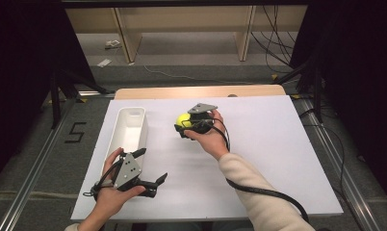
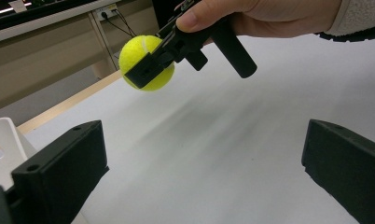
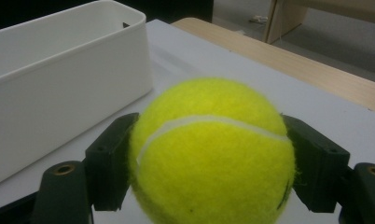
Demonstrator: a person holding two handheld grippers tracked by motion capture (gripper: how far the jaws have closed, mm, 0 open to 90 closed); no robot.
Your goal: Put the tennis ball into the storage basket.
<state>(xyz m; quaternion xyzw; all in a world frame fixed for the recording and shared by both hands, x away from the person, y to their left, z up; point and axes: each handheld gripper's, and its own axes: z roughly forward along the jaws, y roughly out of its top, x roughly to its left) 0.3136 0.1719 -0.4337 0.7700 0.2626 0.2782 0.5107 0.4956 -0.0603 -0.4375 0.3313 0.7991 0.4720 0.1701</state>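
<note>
One fuzzy yellow tennis ball [image 3: 213,154], white seam, clamped in right hand-held gripper [image 1: 186,126]; left hand-held gripper [image 2: 204,172] gaping.

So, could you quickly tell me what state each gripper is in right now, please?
Left gripper: open, holding nothing.
Right gripper: closed on the tennis ball, lifted off the table.

One yellow tennis ball [image 1: 183,120] sits mid-table. One long white bin [image 1: 129,132] lies at the left. Two black grippers are in view: the left gripper [image 1: 150,168] at the near left, the right gripper [image 1: 181,126] at the centre. One white table sheet [image 1: 259,159] lies beneath it all.
</note>
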